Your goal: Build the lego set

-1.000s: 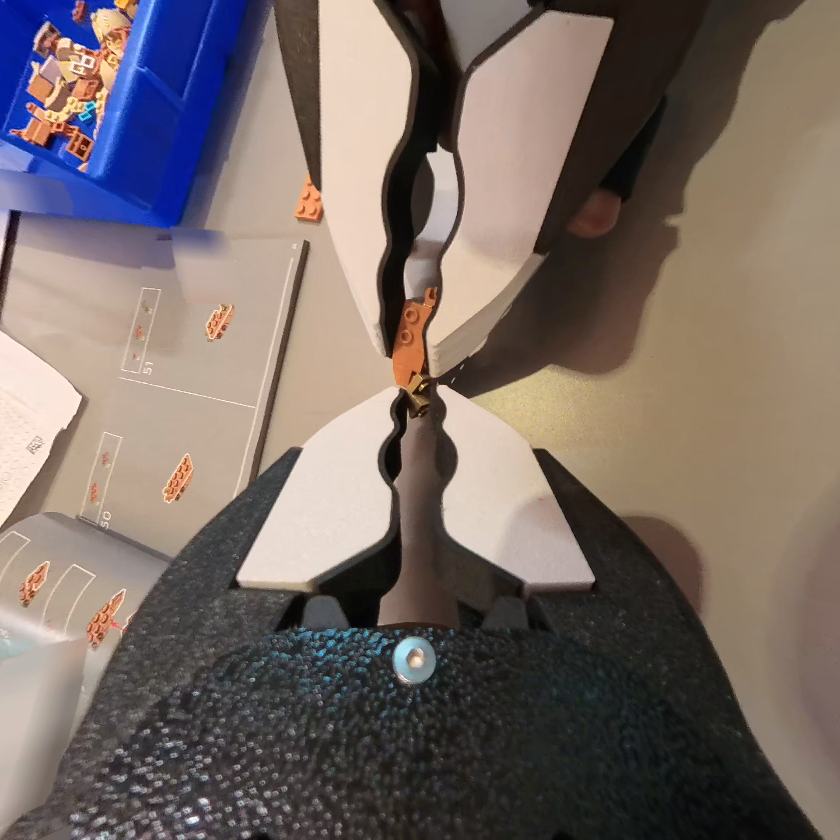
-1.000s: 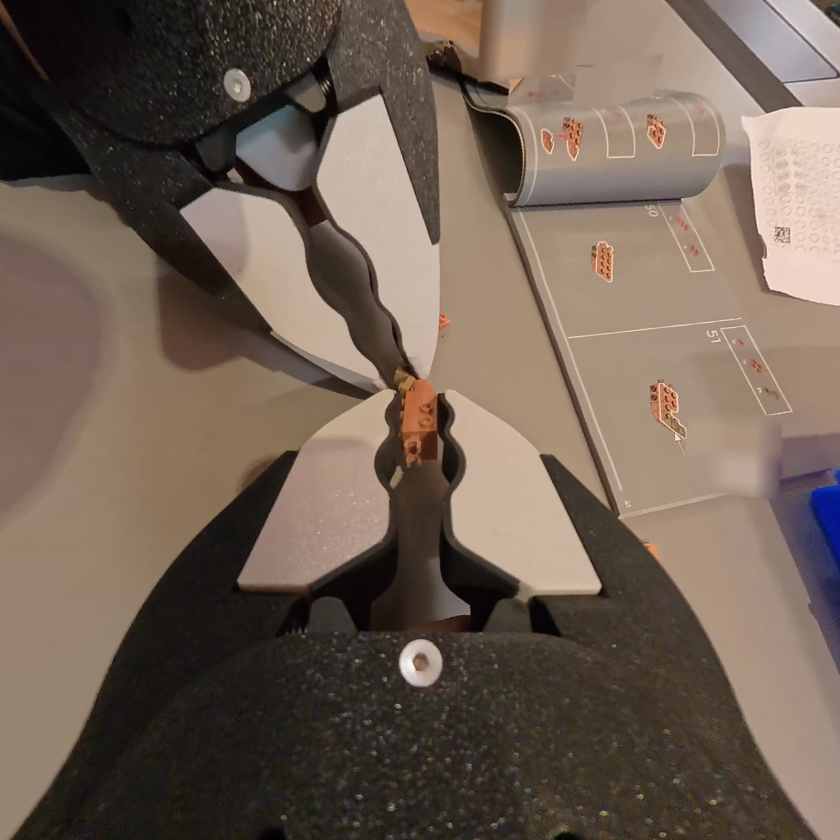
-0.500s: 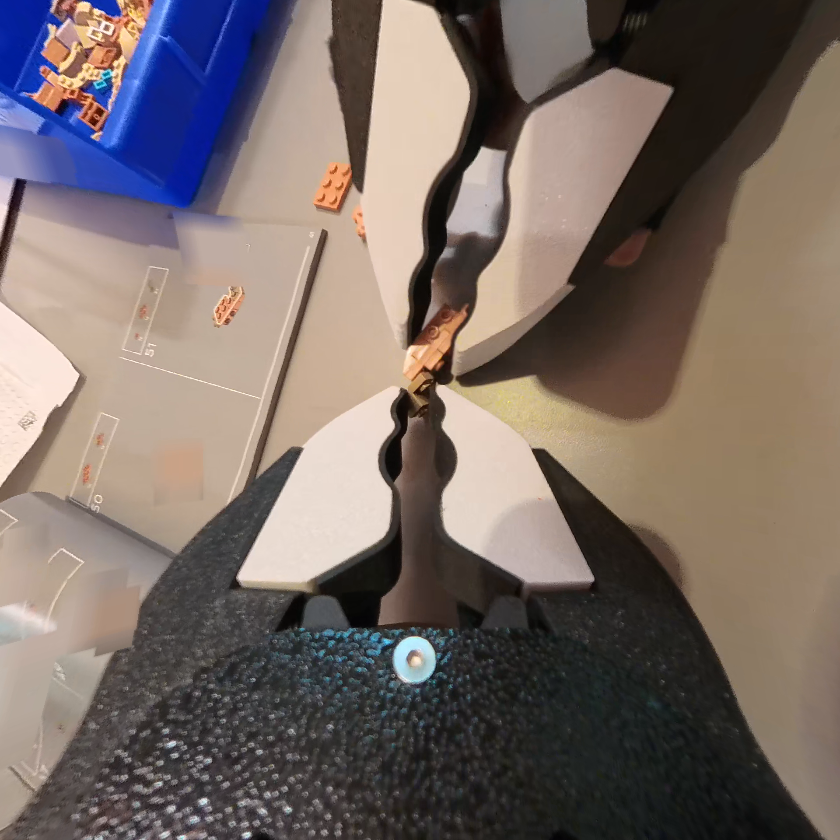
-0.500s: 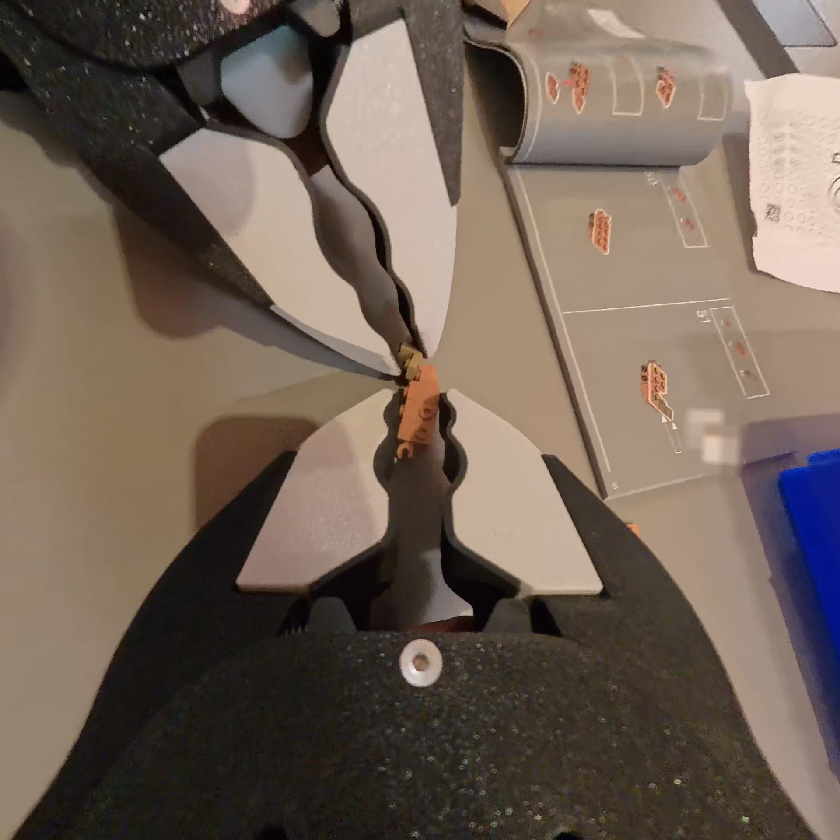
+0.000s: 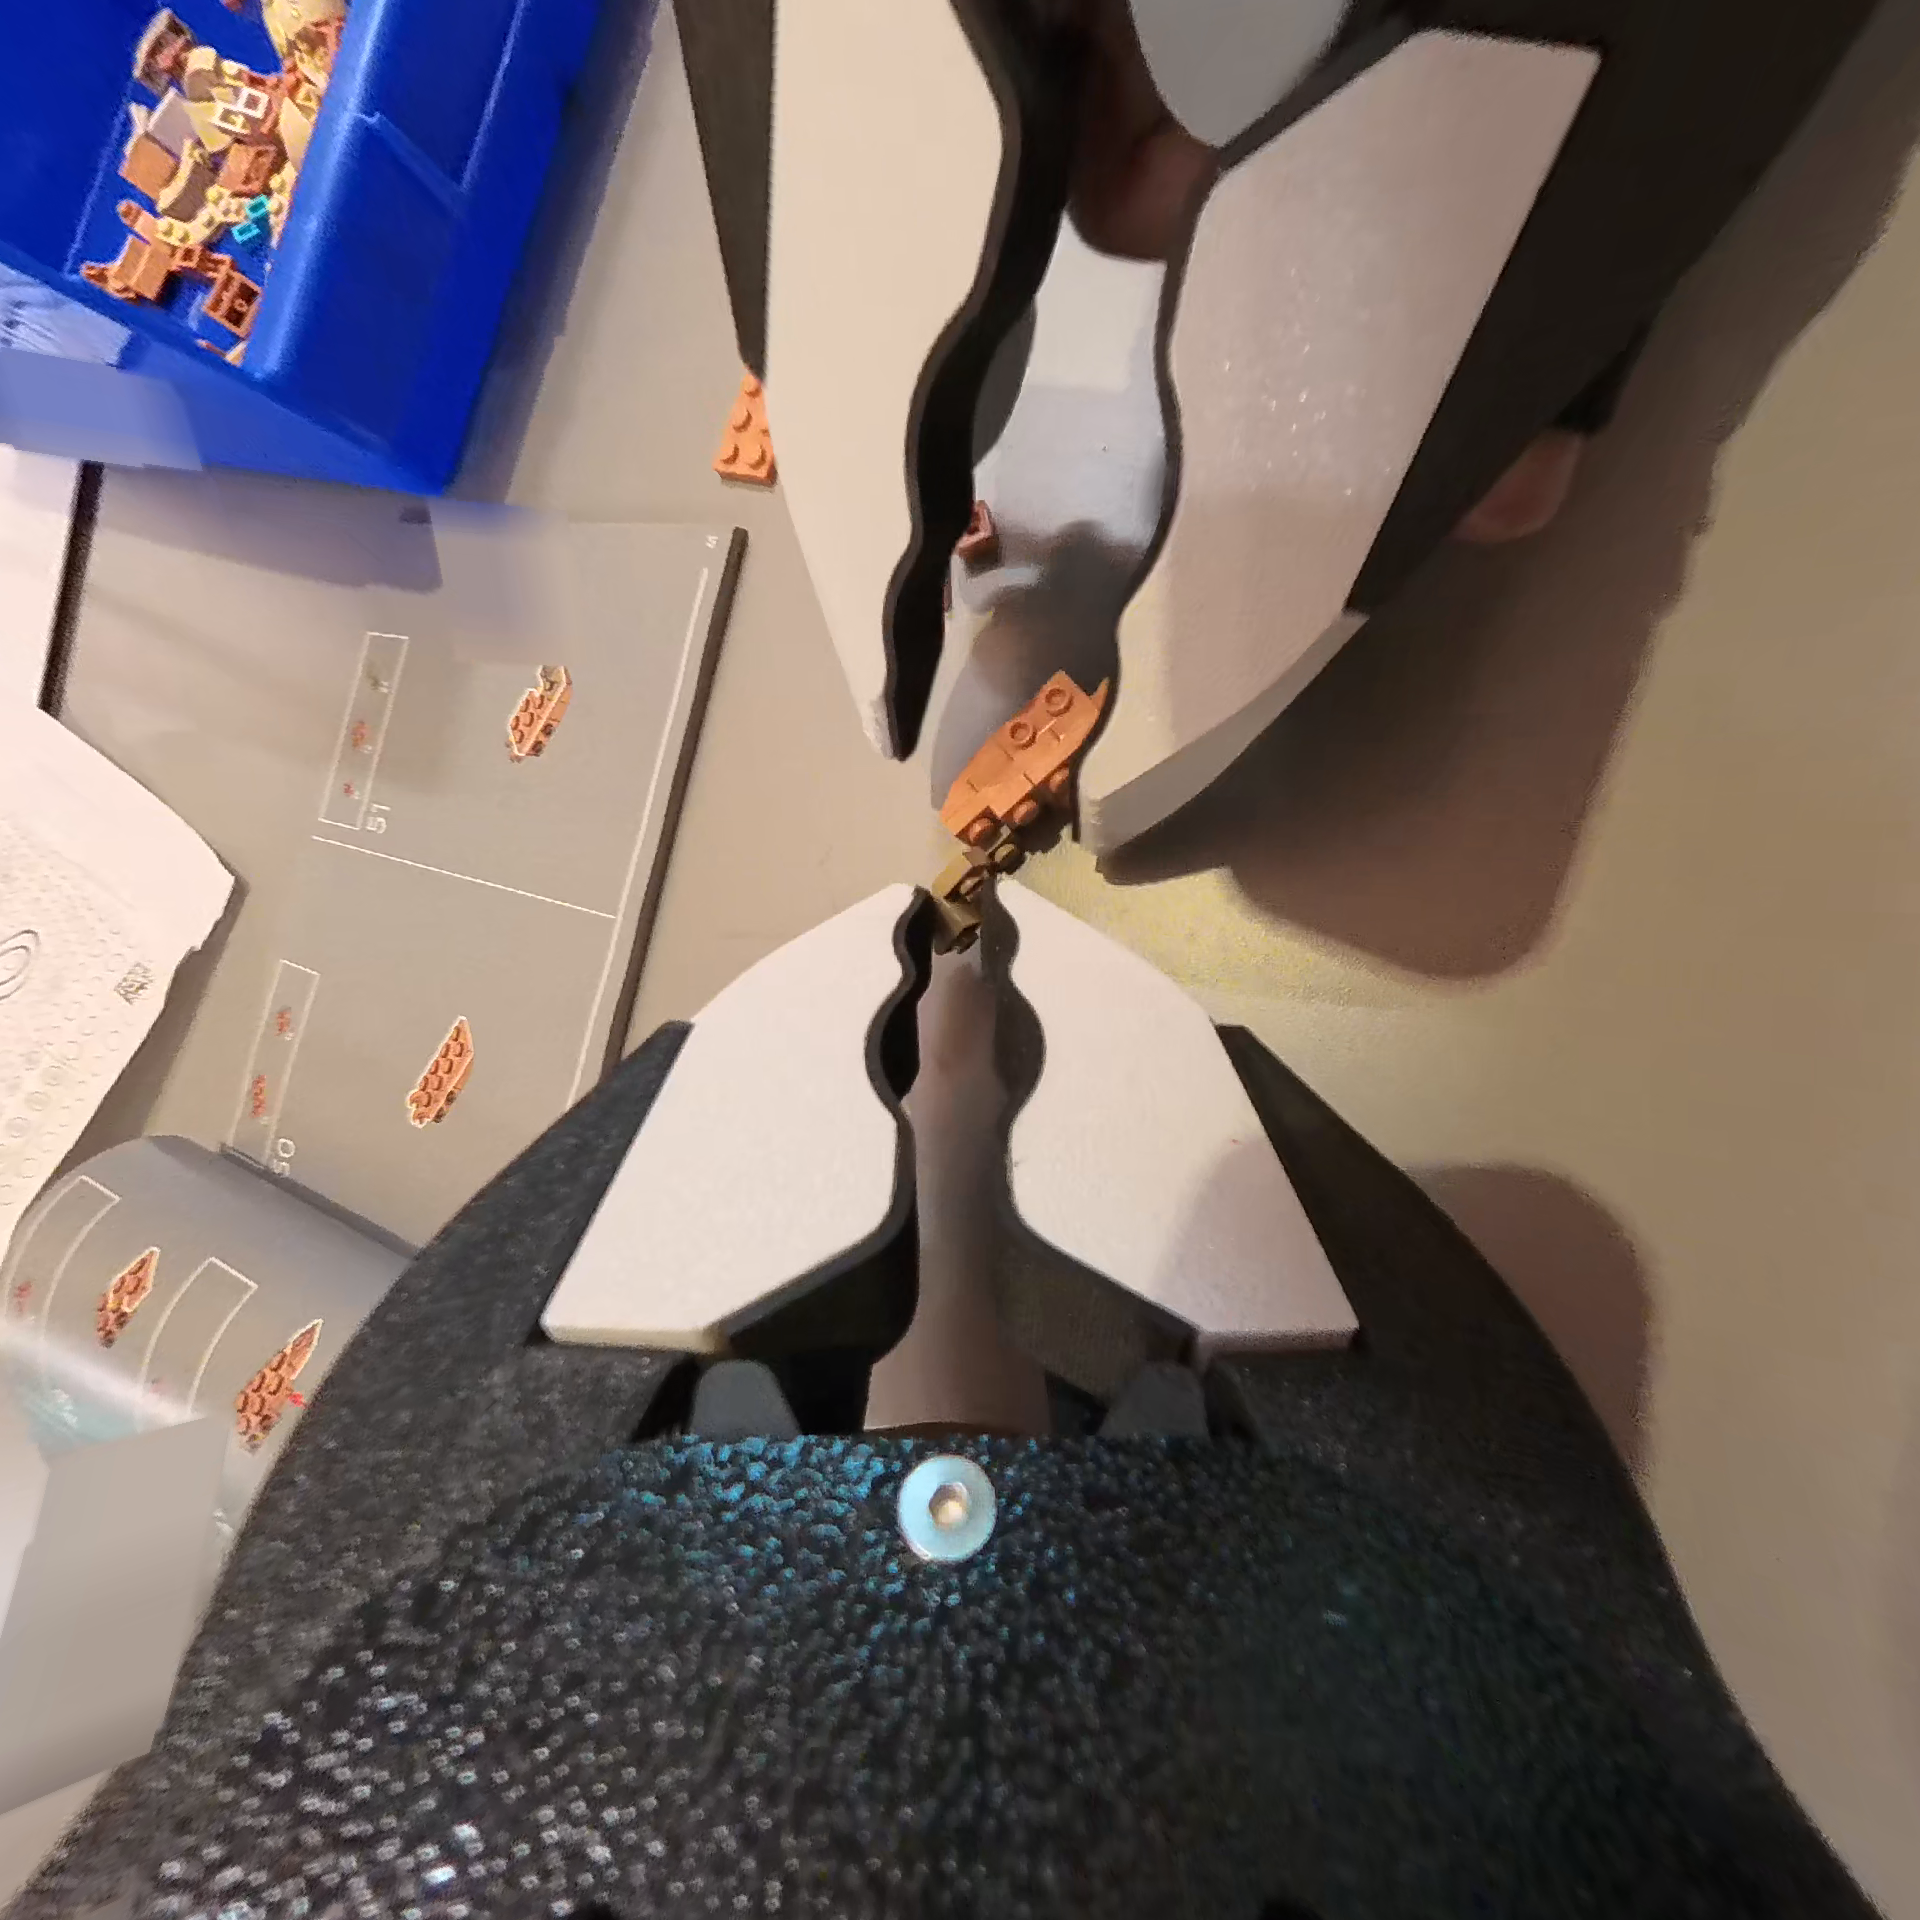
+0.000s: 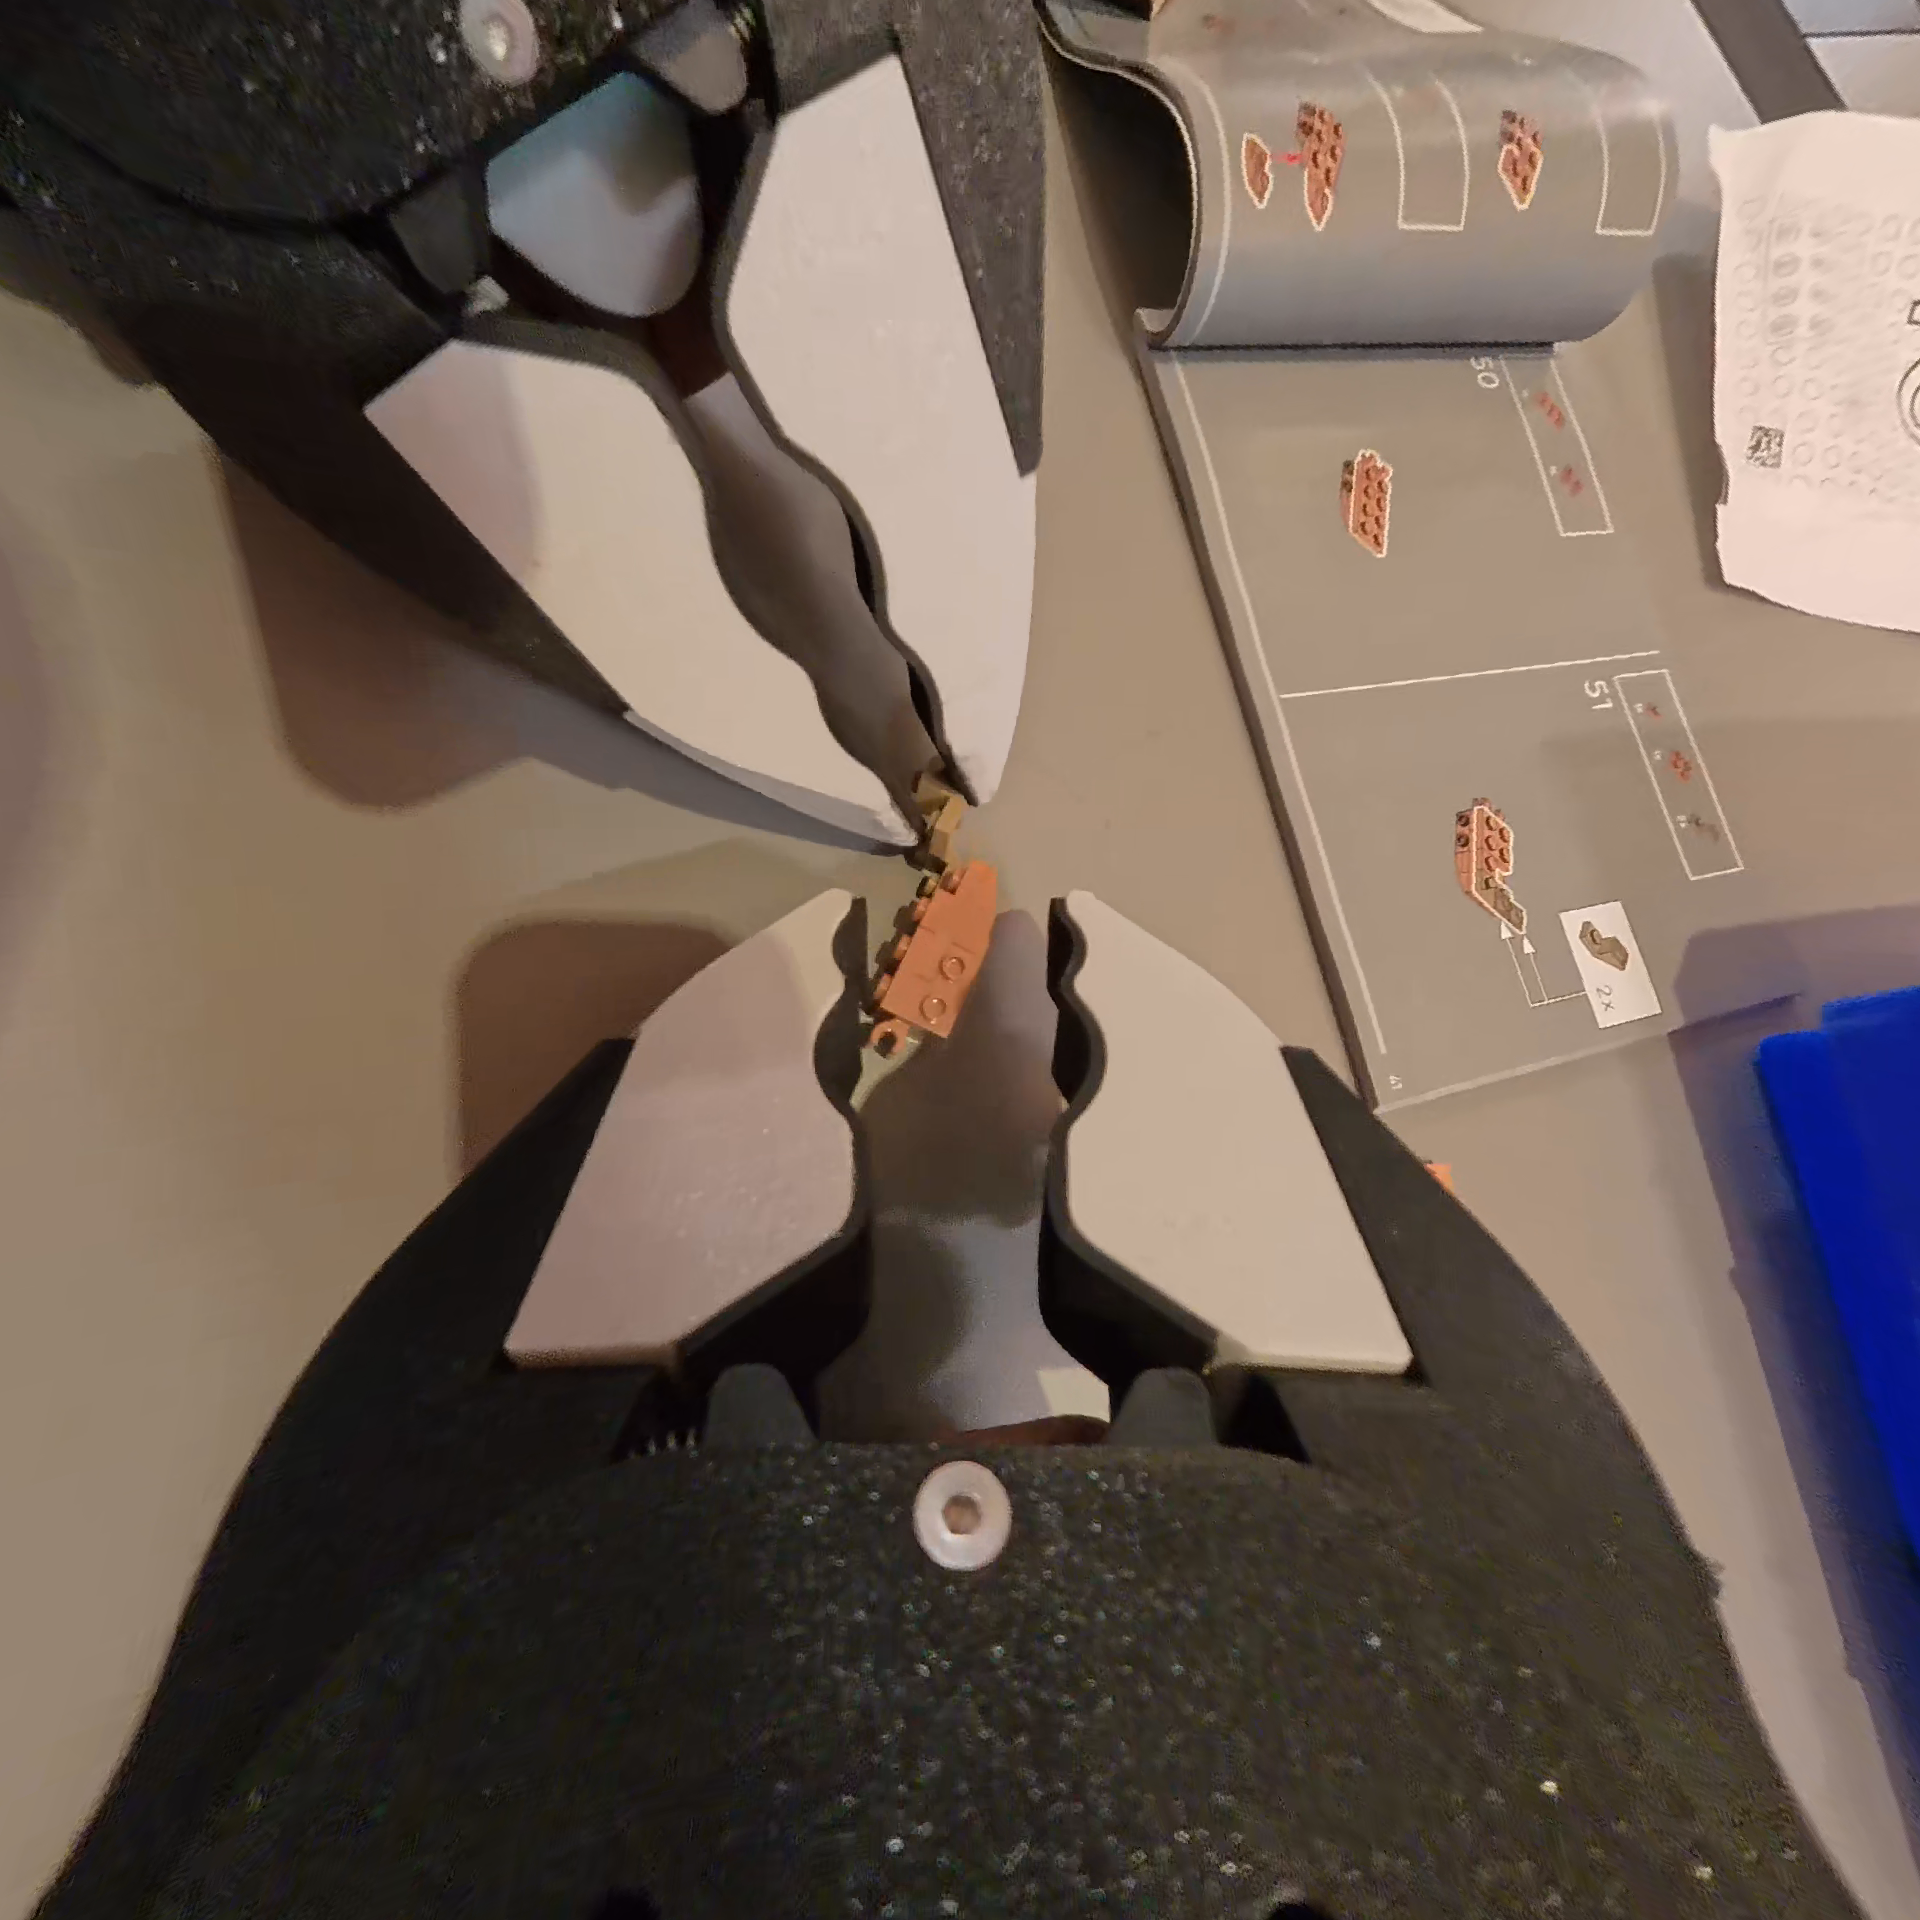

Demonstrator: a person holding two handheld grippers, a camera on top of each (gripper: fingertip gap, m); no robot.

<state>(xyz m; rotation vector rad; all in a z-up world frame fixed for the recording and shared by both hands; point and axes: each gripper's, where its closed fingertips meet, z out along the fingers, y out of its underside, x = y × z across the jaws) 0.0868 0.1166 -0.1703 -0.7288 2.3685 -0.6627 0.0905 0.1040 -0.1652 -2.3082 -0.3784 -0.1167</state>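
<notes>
orange brick assembly (image 6: 940,961): light, stiff. left gripper (image 5: 951,914) pinches its olive end-piece (image 5: 958,916); right gripper (image 6: 961,914) spread, one pad (image 6: 847,961) touching, no clamp.

Two grippers are counted: the left gripper (image 5: 951,914) and the right gripper (image 6: 956,914). One brick assembly (image 6: 935,961), one blue bin (image 5: 343,260), one instruction booklet (image 6: 1455,623), one white sheet (image 6: 1818,364) and two loose bricks (image 5: 746,442) are noted.

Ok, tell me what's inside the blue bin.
The blue bin holds a heap of loose building bricks, mostly orange-brown and tan, plus one teal. Its walls and the frame edge hide the rest.
</notes>
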